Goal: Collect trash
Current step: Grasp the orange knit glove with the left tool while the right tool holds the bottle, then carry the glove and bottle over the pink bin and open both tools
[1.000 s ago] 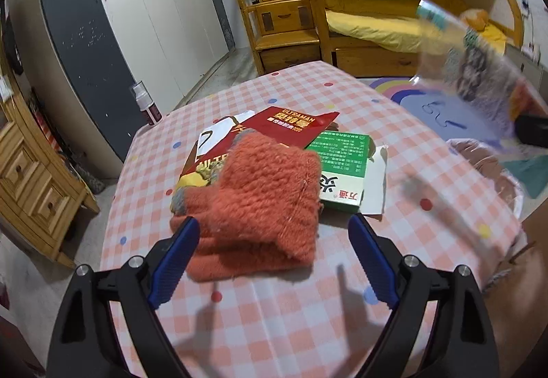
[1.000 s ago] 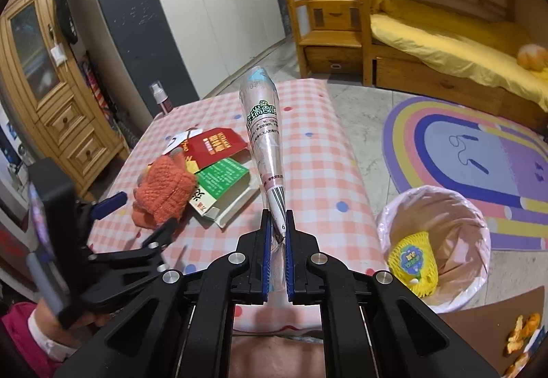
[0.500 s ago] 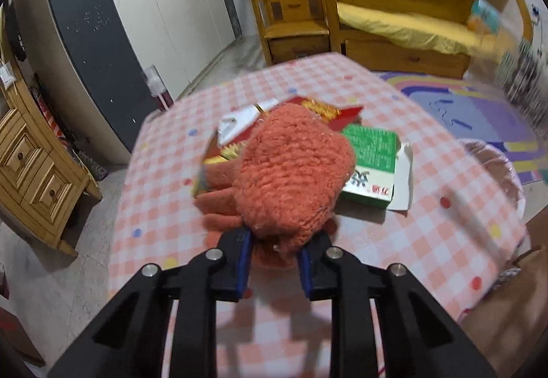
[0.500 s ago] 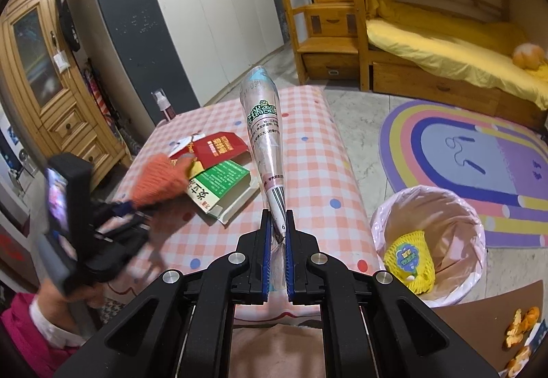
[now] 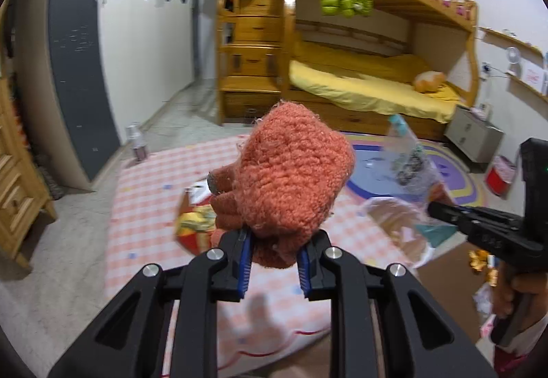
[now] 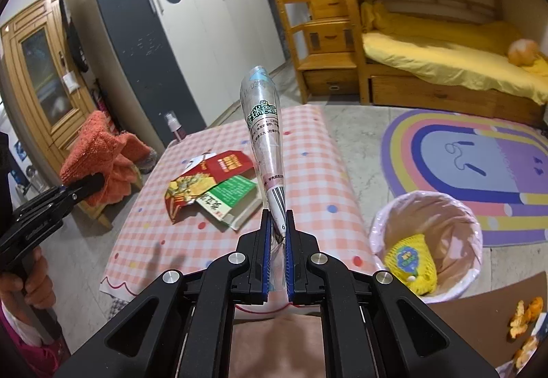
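Glove (image 5: 291, 182) and wrapper (image 6: 265, 151) are held clamped in left gripper (image 5: 274, 266) and right gripper (image 6: 277, 234), with carrying to the bin (image 6: 476, 223) judged next.

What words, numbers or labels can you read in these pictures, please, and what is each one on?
"6": on the clear wrapper held in the right tongs, beside its barcode.
Wrapper's green logo and small print: Chinese characters, too distorted to read.
Red packet: yellow lettering, too blurred.
Green box: black characters on its white side, cannot be made out.
Yellow net in the bin: blue label, too small.
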